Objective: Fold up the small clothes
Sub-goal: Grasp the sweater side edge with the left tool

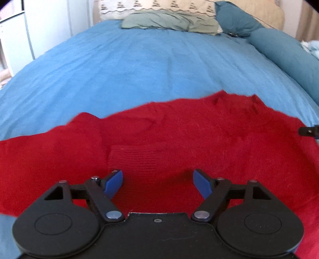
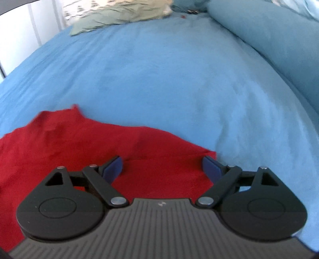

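Note:
A red knitted garment lies spread on the blue bedspread; a ribbed cuff or hem shows just ahead of my left gripper. My left gripper is open, its blue pads wide apart just above the red fabric. In the right wrist view the same red garment fills the lower left, with its right corner by my right gripper's right finger. My right gripper is open over that corner, holding nothing. A black tip of the other gripper shows at the right edge.
The blue bedspread stretches far ahead. A grey-green folded cloth and patterned pillow lie at the head. A teal bolster runs along the right side. White furniture stands at left.

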A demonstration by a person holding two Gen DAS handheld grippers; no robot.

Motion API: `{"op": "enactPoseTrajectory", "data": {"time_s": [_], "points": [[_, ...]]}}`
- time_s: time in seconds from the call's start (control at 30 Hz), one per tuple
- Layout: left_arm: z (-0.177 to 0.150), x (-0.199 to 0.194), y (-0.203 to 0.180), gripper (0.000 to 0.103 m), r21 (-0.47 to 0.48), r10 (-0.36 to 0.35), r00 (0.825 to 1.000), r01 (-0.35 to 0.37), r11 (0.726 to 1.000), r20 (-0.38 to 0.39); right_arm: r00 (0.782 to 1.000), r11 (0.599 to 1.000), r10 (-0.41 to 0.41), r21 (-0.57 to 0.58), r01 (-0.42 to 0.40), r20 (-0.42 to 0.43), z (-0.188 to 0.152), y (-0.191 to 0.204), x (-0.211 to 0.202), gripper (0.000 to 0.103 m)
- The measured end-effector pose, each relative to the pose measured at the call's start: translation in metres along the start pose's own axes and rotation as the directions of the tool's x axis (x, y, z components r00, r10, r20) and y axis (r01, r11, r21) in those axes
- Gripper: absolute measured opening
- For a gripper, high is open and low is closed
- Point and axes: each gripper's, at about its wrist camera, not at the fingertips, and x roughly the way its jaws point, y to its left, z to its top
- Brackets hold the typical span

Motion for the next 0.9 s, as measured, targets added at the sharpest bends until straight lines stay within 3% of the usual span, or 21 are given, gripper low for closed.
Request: {"op": "enactPoseTrajectory", "data": {"time_s": [0.07, 0.17, 0.27, 0.37, 0.7, 0.9], "points": [[0.004, -0.022, 0.004, 0.084, -0.027, 0.012, 0.999, -0.011, 1.0, 0.034, 0.997, 0.998, 0.054, -0.019, -0.054, 0.05, 0.0, 0.017, -0.032, 0.103], [0.011, -0.066, 0.017, 0.103, -0.06, 0.048, 0.995, -0.043, 0.997, 0.083, 0.989, 0.99, 0.132, -0.065, -0.128, 0.068, 0.01, 0.054, -0.076, 0.103], [0.013, -0.099, 0.037, 0.103, -0.08, 0.097, 0.99, -0.089, 0.993, 0.098, 0.985, 0.98, 0.166, -0.116, -0.159, 0.055, 0.014, 0.093, -0.108, 0.103], [0.011, -0.119, 0.075, 0.103, -0.144, 0.12, 0.991, -0.109, 0.984, 0.064, 0.978, 0.973, 0.204, -0.115, -0.198, 0.042, 0.002, 0.13, -0.13, 0.103], [-0.016, -0.136, 0.233, 0.103, -0.35, 0.231, 0.973, -0.225, 0.909, -0.026, 0.982, 0.982, 0.19, -0.014, -0.19, 0.005, -0.033, 0.259, -0.117, 0.103], [-0.05, -0.12, 0.32, 0.101, -0.53, 0.221, 0.974, -0.216, 0.82, -0.055, 0.987, 0.987, 0.156, 0.045, -0.155, -0.021, -0.058, 0.314, -0.093, 0.103]]}}
